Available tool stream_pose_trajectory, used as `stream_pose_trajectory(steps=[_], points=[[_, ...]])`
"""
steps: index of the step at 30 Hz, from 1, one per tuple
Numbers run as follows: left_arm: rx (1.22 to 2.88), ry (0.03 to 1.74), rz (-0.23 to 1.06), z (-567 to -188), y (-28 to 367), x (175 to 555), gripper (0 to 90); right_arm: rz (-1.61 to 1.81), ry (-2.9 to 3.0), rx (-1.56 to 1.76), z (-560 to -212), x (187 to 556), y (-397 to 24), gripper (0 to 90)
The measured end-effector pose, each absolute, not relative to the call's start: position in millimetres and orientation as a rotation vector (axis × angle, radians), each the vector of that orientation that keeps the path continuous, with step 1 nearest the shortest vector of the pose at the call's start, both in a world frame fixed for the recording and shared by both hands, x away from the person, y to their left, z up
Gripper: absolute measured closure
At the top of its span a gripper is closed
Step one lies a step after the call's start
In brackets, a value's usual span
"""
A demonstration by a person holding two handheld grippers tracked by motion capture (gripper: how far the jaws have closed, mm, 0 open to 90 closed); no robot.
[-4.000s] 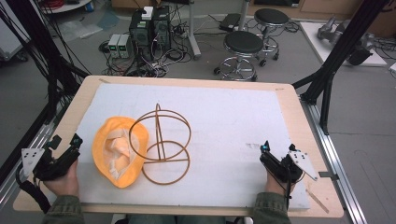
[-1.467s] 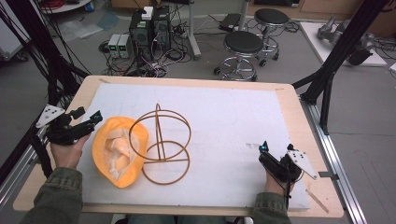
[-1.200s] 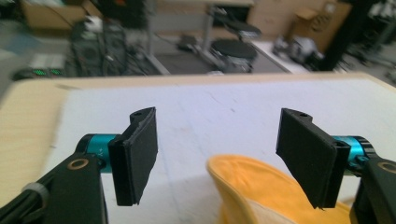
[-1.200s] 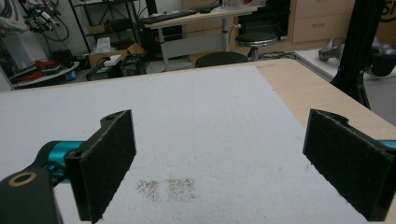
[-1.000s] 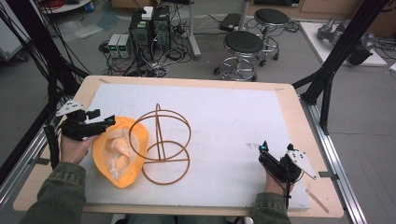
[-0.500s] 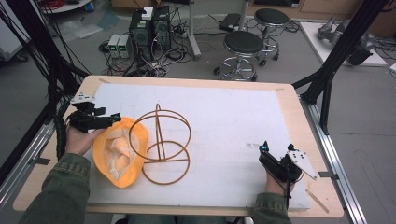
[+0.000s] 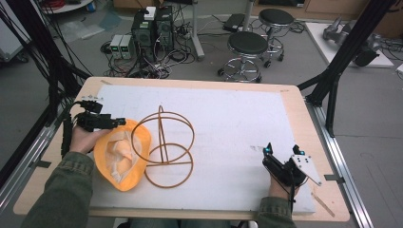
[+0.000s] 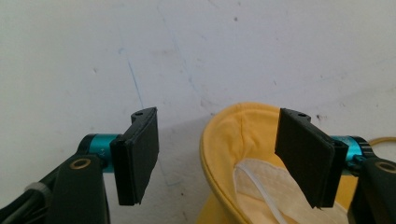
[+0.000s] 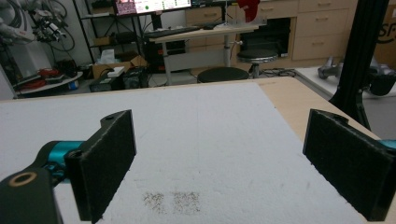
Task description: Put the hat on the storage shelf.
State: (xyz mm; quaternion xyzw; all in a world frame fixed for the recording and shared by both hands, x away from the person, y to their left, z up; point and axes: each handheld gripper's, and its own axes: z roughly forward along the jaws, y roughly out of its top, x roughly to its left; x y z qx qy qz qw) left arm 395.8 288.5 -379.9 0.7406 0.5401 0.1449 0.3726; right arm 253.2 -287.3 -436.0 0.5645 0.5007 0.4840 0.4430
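Left tongs (image 7: 119,122) moved up from counter's near-left corner to yellow cap (image 7: 121,154) rim, jaws spread astride it. Cap upturned near left edge, pale lining showing, against wire stand (image 7: 164,145). Right tongs (image 7: 280,151) spread, unmoved.

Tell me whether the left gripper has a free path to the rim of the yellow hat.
Probably yes. The left gripper is open right at the yellow hat, its brim edge already between the jaws. The wire stand sits on the hat's far side, out of the way.

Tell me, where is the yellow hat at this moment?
In the high view the yellow hat lies on the left part of the white mat, against the wire stand, with the open left gripper at its far rim.
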Motion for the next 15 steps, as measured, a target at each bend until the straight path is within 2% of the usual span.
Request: stream_pose_trajectory(steps=[6, 13, 15], points=[[1.92, 1.394, 0.28, -381.7, 286.2, 399.6, 38.2, 1.212, 1.218, 1.414, -434.8, 251.9, -288.4, 8.4], [1.914, 1.464, 0.204, -385.4, 287.5, 403.2, 51.6, 1.201, 1.228, 1.401, -434.9, 252.3, -288.2, 8.5], [1.913, 1.471, 0.191, -385.5, 288.1, 403.6, 58.6, 1.202, 1.229, 1.4, -434.9, 252.3, -288.4, 8.5]])
